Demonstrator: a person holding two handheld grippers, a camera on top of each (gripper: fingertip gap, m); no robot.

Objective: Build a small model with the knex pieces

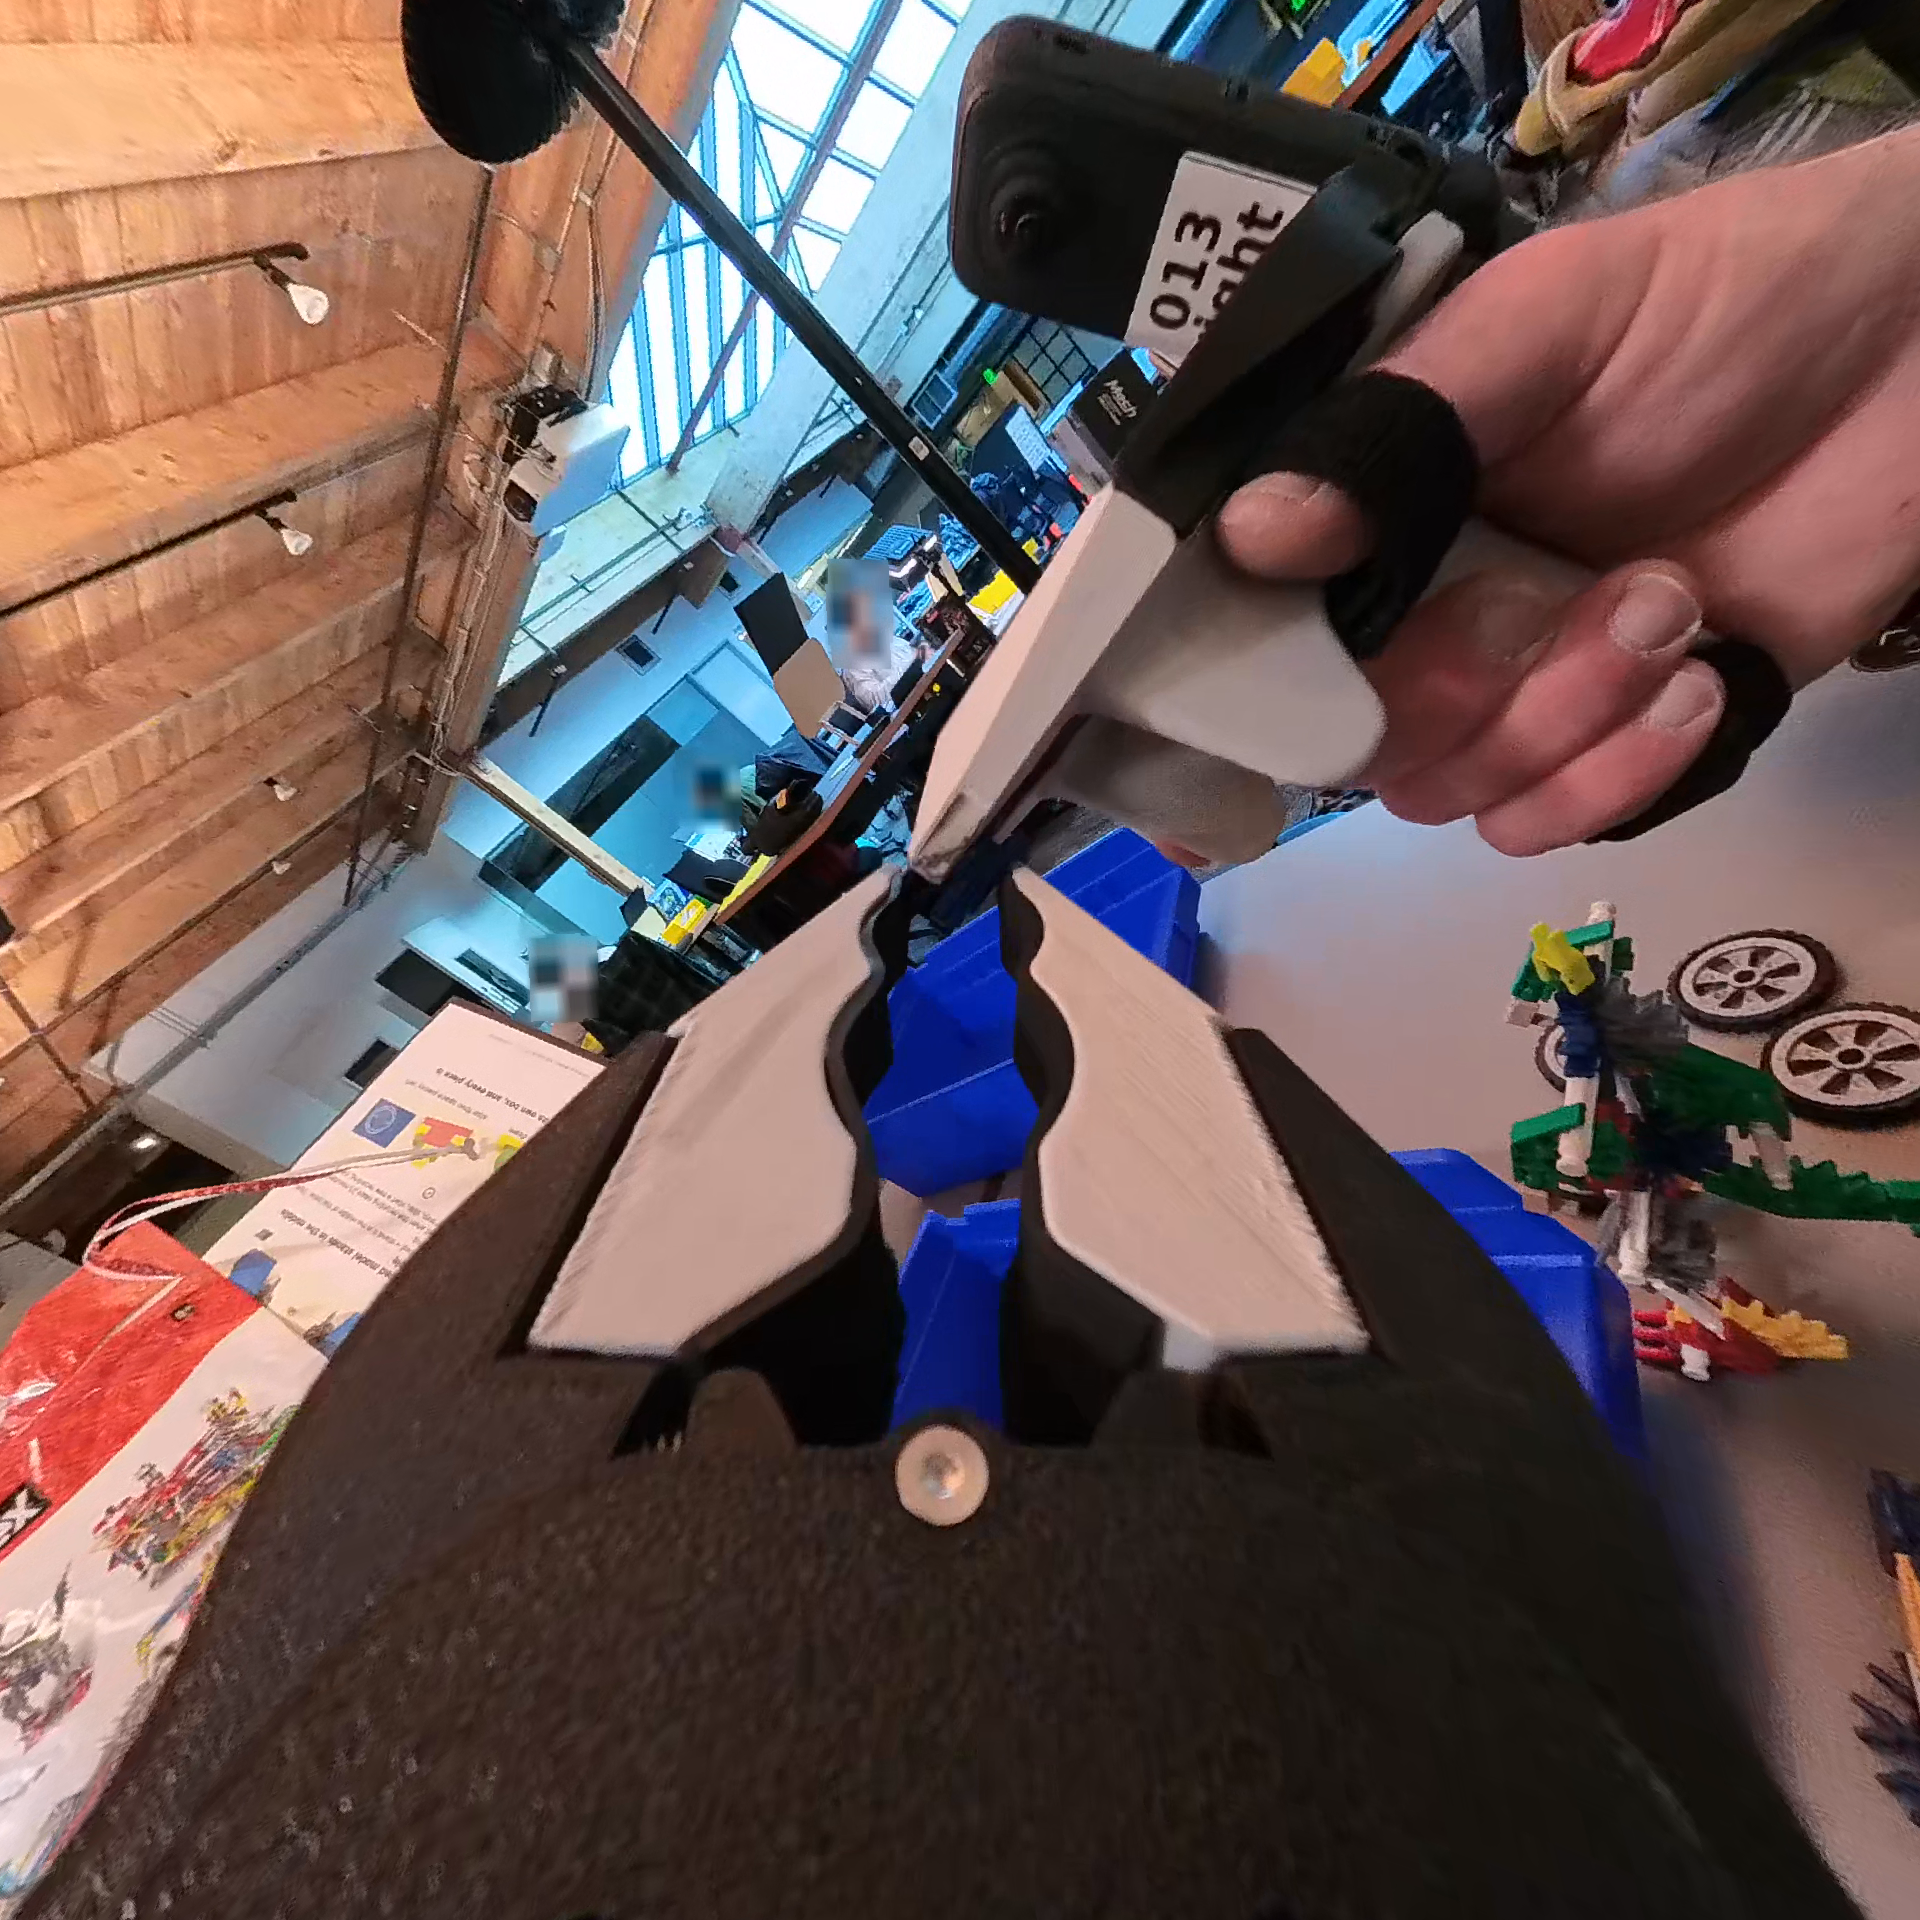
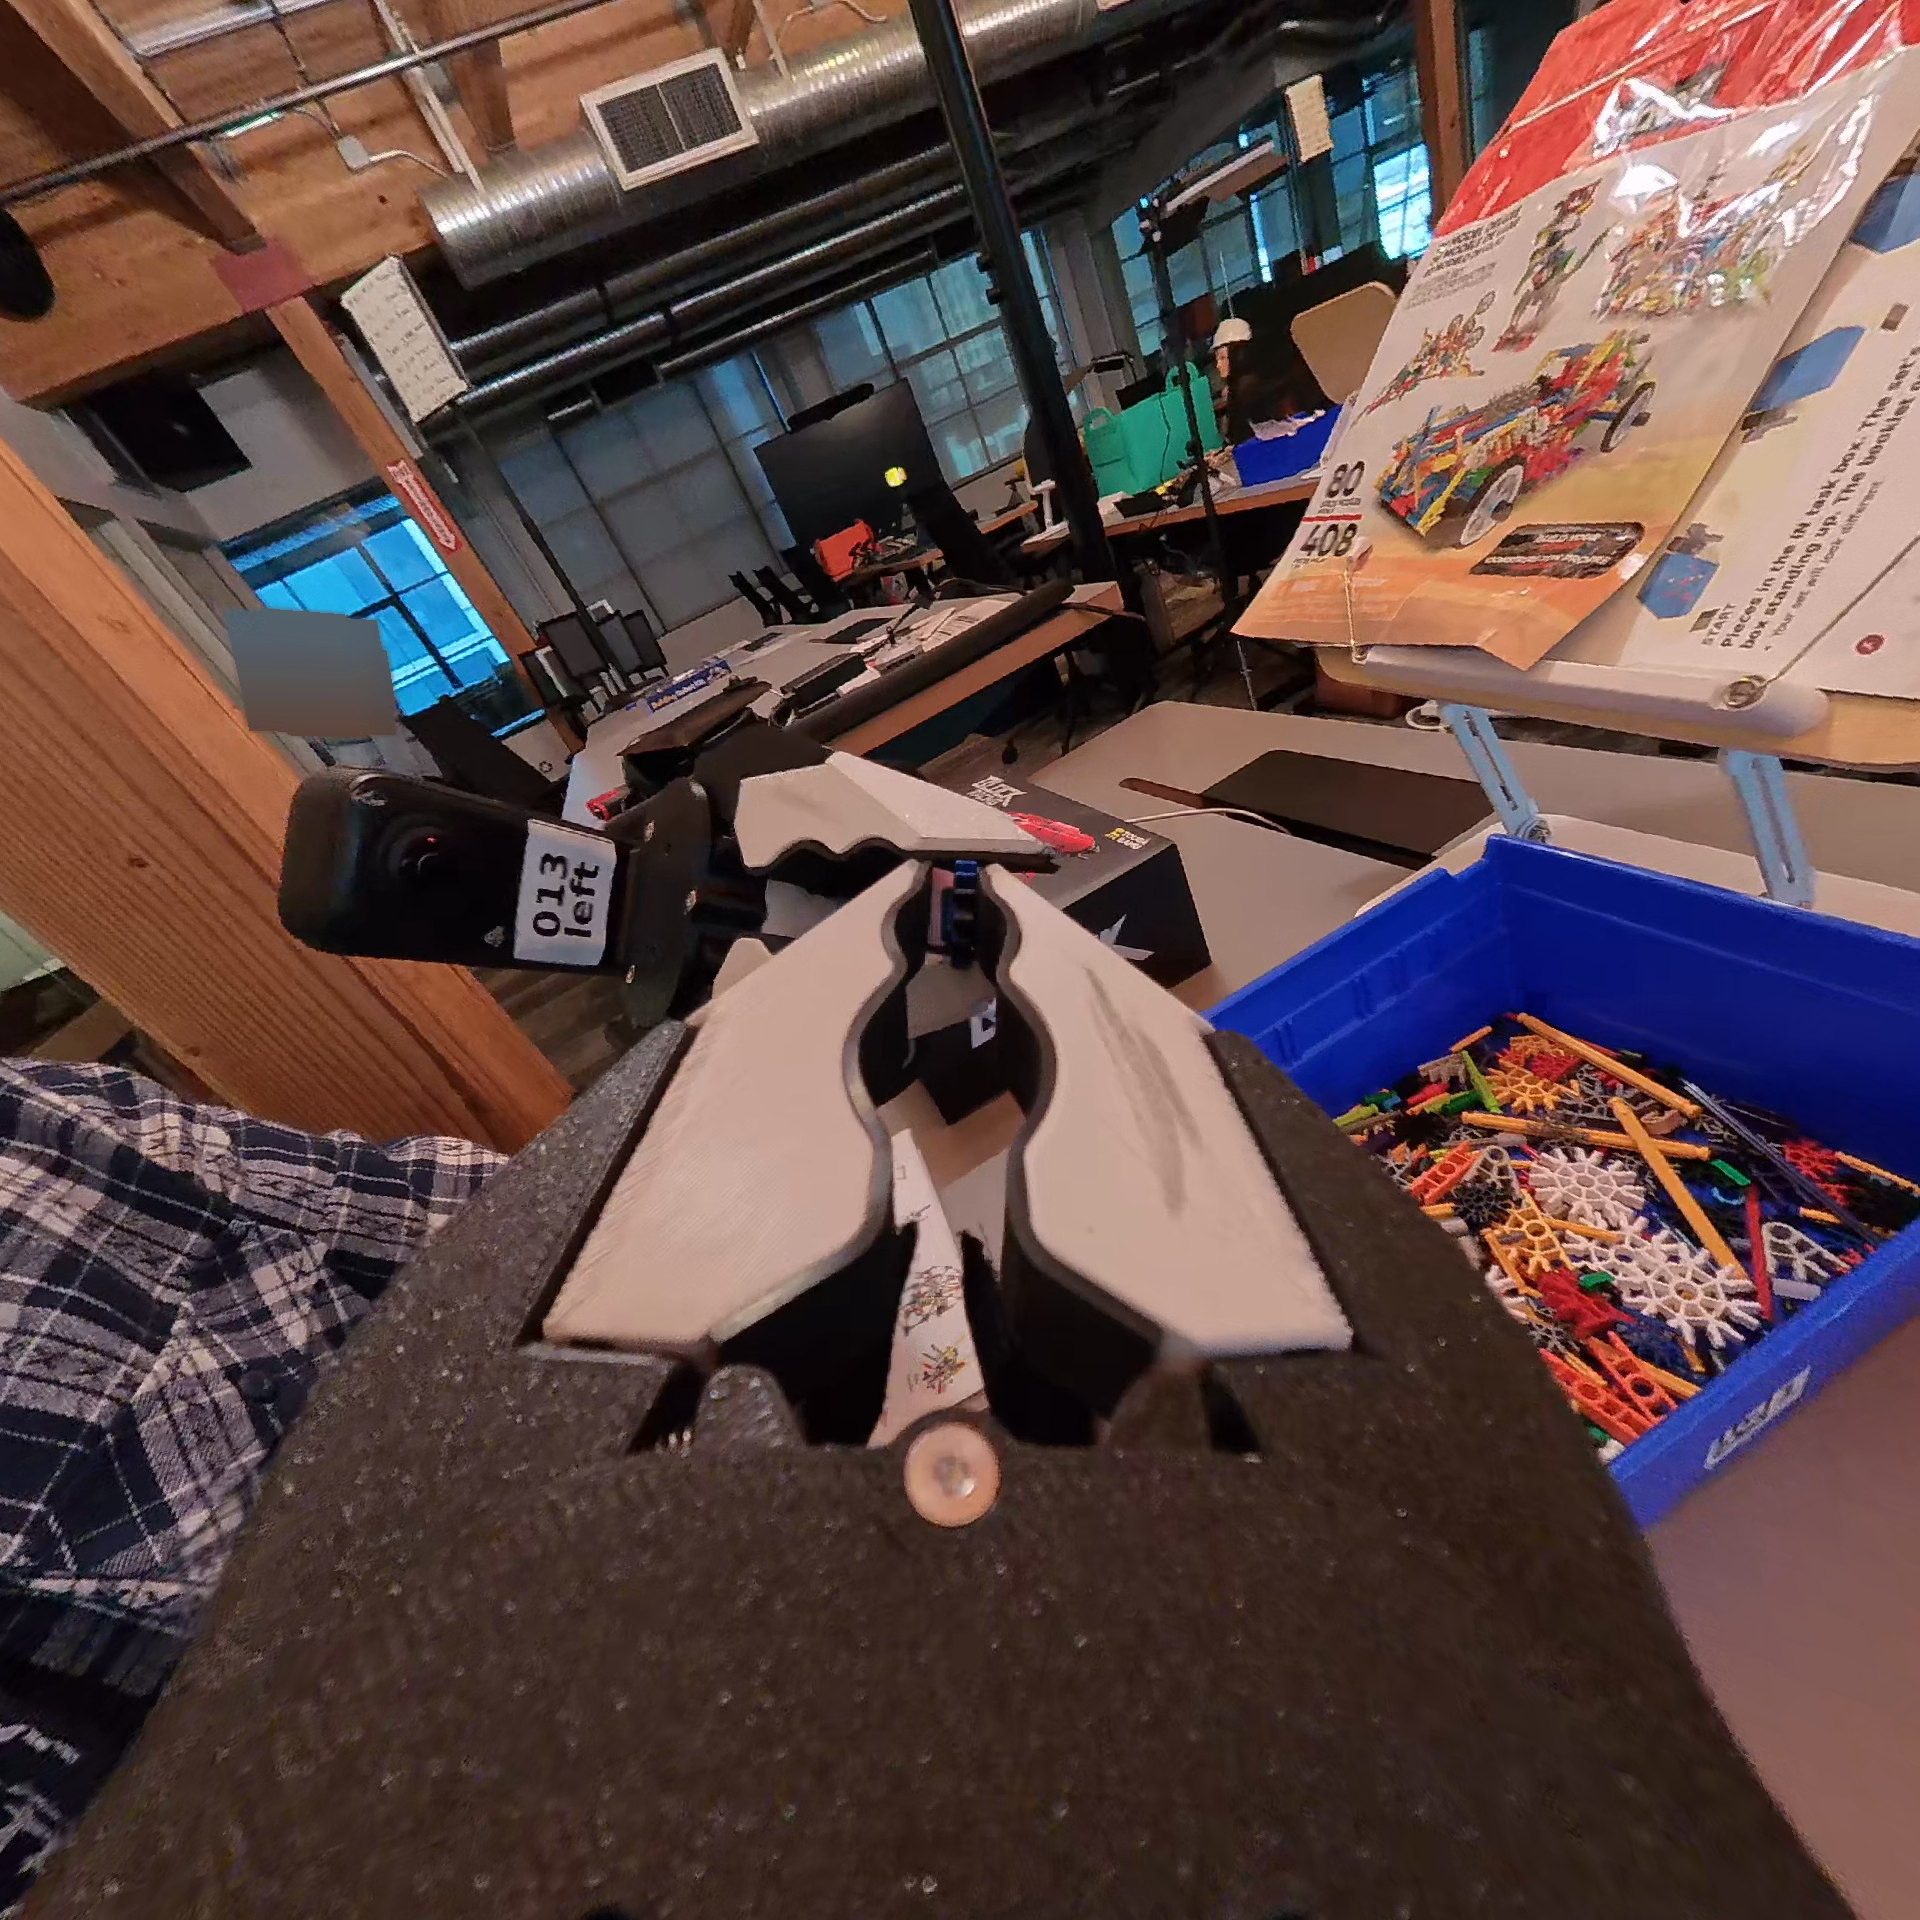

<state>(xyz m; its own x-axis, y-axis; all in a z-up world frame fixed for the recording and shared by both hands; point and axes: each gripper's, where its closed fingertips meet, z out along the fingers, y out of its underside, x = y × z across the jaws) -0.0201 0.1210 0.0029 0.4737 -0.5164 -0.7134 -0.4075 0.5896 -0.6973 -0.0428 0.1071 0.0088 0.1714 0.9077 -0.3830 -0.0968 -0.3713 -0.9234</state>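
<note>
My right gripper [image 2: 954, 878] is shut on a small blue and pink construction-toy piece [image 2: 961, 914], held up in the air. My left gripper [image 2: 1029, 850] comes in from the left, its tips right above that piece. In the left wrist view my left gripper [image 1: 956, 883] has its jaws a narrow gap apart, and I see nothing between them. The right gripper [image 1: 935, 847], held by a hand [image 1: 1662, 468], touches the left fingertip [image 1: 894, 894] from above. The piece is hidden in this view.
A blue bin [image 2: 1558, 914] of mixed coloured rods and connectors sits at the right. More blue bins [image 1: 966, 1101] lie under the left gripper. A built toy model [image 1: 1631, 1122] and two wheels [image 1: 1751, 982] are on the grey table. An instruction board [image 2: 1558, 416] stands behind. Only a small space, under 4 cm, lies between the two pairs of fingers.
</note>
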